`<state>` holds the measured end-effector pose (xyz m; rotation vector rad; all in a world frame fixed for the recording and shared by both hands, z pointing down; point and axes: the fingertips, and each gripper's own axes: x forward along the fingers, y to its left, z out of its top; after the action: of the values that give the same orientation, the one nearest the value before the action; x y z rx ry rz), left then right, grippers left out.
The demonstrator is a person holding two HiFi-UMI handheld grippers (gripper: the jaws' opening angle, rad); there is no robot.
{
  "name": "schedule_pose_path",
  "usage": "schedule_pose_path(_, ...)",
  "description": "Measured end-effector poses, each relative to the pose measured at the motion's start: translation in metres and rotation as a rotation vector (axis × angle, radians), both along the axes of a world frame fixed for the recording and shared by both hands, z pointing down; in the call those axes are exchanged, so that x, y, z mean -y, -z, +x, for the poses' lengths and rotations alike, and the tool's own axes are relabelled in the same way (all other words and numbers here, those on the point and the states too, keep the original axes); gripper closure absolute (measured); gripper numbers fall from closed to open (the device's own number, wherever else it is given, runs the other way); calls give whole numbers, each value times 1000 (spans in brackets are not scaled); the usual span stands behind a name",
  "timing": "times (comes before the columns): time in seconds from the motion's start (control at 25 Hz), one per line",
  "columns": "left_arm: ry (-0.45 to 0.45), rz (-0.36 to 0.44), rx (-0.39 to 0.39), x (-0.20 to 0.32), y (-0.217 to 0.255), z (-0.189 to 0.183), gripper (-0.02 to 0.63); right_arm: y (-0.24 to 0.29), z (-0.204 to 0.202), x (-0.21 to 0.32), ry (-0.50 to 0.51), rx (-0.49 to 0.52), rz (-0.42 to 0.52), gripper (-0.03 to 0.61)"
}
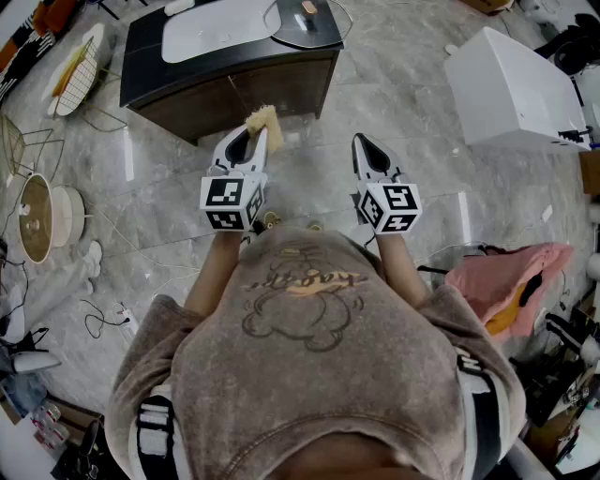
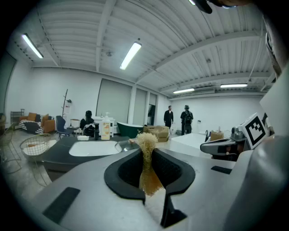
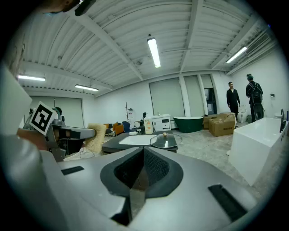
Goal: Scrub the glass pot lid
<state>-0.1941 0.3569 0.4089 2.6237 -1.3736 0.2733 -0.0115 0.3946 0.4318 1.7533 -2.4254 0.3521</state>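
Note:
The glass pot lid [image 1: 305,23] with a wooden knob lies on the dark counter [image 1: 150,66], right of the white sink basin [image 1: 211,33], some way ahead of both grippers. My left gripper [image 1: 247,142] is shut on a straw-coloured fibre scrubber [image 1: 265,124], whose tuft sticks out past the jaw tips [image 2: 146,143]. My right gripper [image 1: 365,145] is shut with nothing between its jaws [image 3: 143,154]. The right gripper view shows the lid [image 3: 165,140] straight ahead and the scrubber [image 3: 97,137] at the left.
A white tub-like block [image 1: 516,84] stands at the right and a pink cloth [image 1: 511,281] lies on the floor. A wire basket [image 1: 80,66] and a round lamp [image 1: 37,216] sit at the left. A soap bottle [image 2: 106,128] stands behind the sink. People stand far off.

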Motion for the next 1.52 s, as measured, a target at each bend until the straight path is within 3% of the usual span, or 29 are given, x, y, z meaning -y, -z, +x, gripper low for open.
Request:
schedule_pose_path(0.28, 12, 5, 13, -4, -2, 8, 546, -6, 8, -6, 12, 15, 4, 580)
schedule_pose_path(0.64, 105, 9, 11, -15, -12, 18, 546, -39, 37, -23, 61, 23, -41, 580)
schedule_pose_path(0.88, 127, 28, 14, -3, -13, 22, 546, -42, 42, -8, 70, 42, -24, 580)
schedule_pose_path(1.16, 111, 44, 4, 45, -12, 30, 546, -38, 53, 39, 43, 49, -7, 580)
schedule_pose_path(1.52, 84, 26, -23, 149, -16, 36, 547, -42, 55, 132, 24, 35, -34, 580)
